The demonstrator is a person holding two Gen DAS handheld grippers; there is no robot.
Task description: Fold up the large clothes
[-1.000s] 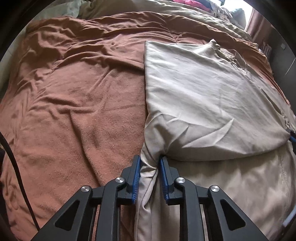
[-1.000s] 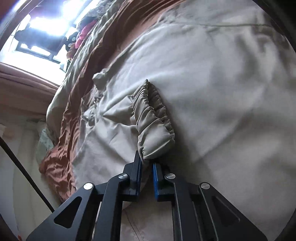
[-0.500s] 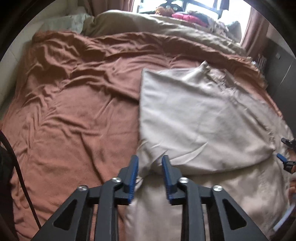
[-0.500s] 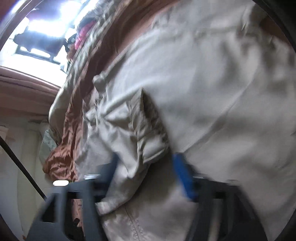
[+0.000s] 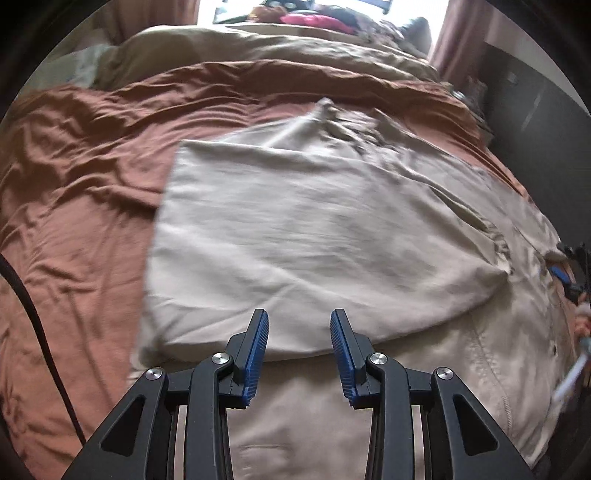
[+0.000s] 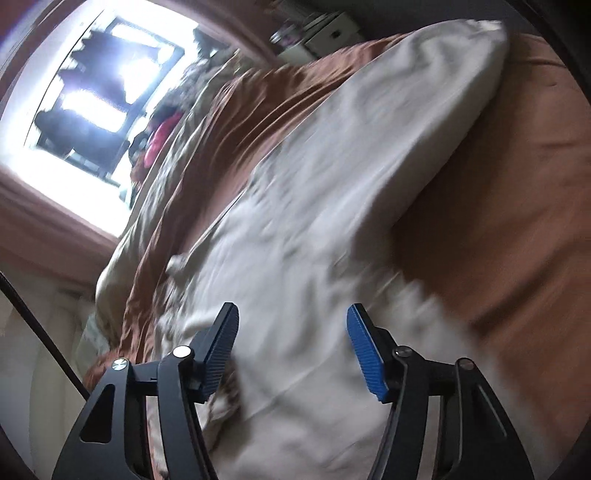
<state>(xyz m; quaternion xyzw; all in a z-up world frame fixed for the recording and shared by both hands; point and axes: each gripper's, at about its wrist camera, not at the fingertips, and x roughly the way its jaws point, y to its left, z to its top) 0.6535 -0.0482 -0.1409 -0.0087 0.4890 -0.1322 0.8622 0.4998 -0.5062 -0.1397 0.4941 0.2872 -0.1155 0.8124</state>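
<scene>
A large beige garment lies on the bed, its upper layer folded over the lower part. My left gripper is open and empty, raised just above the near fold edge. My right gripper is open and empty above the same garment, which looks blurred in the right wrist view. Its blue-padded tip also shows at the far right of the left wrist view.
A rust-brown blanket covers the bed around the garment. A tan duvet and a pile of clothes lie at the far end under a bright window. A dark cabinet stands on the right.
Both grippers have let go of the beige garment and opened wide. Both have pulled back and up from the fold, which now lies flat on the bed.
</scene>
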